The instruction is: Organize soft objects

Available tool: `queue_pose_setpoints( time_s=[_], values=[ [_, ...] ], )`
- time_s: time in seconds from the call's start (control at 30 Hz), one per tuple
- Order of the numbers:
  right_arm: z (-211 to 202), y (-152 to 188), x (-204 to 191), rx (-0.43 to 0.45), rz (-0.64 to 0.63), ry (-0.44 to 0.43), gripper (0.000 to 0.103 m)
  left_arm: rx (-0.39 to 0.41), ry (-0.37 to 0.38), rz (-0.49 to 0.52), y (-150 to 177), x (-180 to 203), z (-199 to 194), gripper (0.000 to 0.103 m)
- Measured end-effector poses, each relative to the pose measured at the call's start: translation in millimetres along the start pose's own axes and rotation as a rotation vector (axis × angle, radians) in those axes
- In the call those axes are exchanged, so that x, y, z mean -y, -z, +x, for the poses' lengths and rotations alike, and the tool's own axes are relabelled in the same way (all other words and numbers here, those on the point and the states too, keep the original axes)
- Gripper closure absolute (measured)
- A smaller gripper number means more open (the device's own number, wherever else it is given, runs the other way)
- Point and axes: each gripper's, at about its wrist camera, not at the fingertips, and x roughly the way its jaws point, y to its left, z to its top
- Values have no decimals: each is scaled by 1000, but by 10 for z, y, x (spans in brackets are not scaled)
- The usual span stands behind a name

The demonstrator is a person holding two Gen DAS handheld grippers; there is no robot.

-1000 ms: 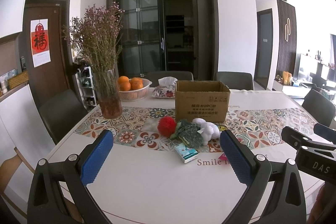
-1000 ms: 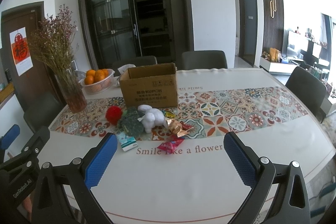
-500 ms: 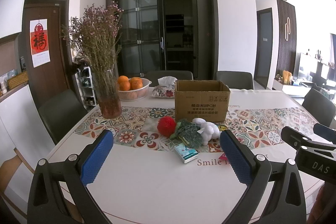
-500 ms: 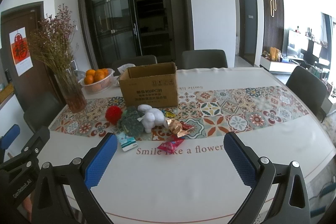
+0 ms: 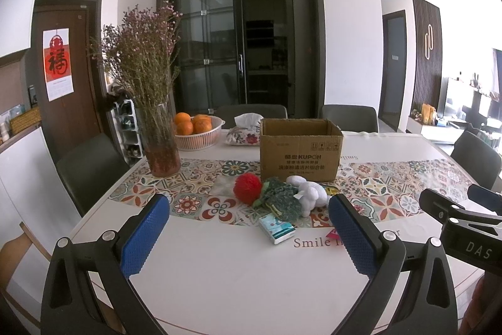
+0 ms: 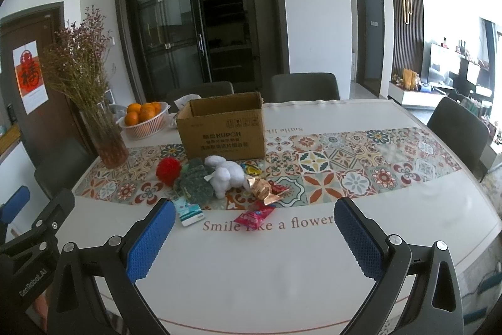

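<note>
A red fuzzy ball (image 5: 248, 188) (image 6: 168, 167), a green knitted soft toy (image 5: 280, 198) (image 6: 194, 181) and a white plush rabbit (image 5: 309, 195) (image 6: 226, 175) lie together on the patterned runner. They are just in front of an open cardboard box (image 5: 299, 149) (image 6: 223, 127). A teal tissue pack (image 5: 276, 229) (image 6: 188, 212) lies near them. My left gripper (image 5: 249, 237) is open and empty, well short of the pile. My right gripper (image 6: 254, 240) is open and empty, near the table's front edge.
Snack wrappers (image 6: 263, 190) and a pink packet (image 6: 253, 216) lie right of the rabbit. A glass vase of dried flowers (image 5: 158, 140), a basket of oranges (image 5: 197, 131) and a tissue pouch (image 5: 243, 134) stand at the back left. Chairs (image 6: 458, 131) surround the table.
</note>
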Motion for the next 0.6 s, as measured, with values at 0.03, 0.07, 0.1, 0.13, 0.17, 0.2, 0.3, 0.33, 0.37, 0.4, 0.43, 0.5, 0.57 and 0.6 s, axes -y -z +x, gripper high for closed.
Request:
queue_pose_setpoints(
  time_s=[0.03, 0.07, 0.1, 0.13, 0.17, 0.2, 0.3, 0.33, 0.37, 0.4, 0.43, 0.5, 0.57, 0.6],
  values=[
    [0, 3, 0, 1, 1, 1, 0, 2, -2, 0, 1, 3, -2, 0],
    [0, 0, -1, 2, 1, 1, 0, 2, -2, 1, -4, 3, -1, 0],
    [2, -1, -1, 2, 0, 1, 0, 1, -2, 1, -5, 1, 0, 0],
    [2, -1, 0, 1, 0, 0, 0, 1, -3, 1, -3, 1, 3, 0],
    [3, -2, -1, 2, 1, 0, 0, 0, -4, 2, -9, 8, 12, 0],
    [12, -2, -5, 1, 0, 0, 0, -1, -3, 2, -6, 8, 15, 0],
    [13, -2, -5, 0, 1, -1, 0, 0, -6, 4, -1, 10, 29, 0],
    [20, 4, -6, -1, 2, -1, 0, 0, -6, 4, -8, 8, 31, 0],
    [14, 1, -6, 0, 3, 0, 0, 0, -6, 3, -6, 9, 30, 0],
    [22, 3, -8, -1, 3, 0, 0, -2, -6, 4, -6, 11, 40, 0],
    [24, 5, -7, -1, 3, 1, 0, -2, -5, 5, -12, 15, 40, 0],
    [44, 10, -11, -3, 5, 3, 0, -5, -3, 6, -6, 13, 52, 0],
    [88, -4, -24, -9, 6, 6, 0, -9, 0, 7, -28, 6, 82, 0],
    [105, -2, -31, -11, 8, 8, 0, -12, 3, 8, -38, 1, 98, 0]
  ],
)
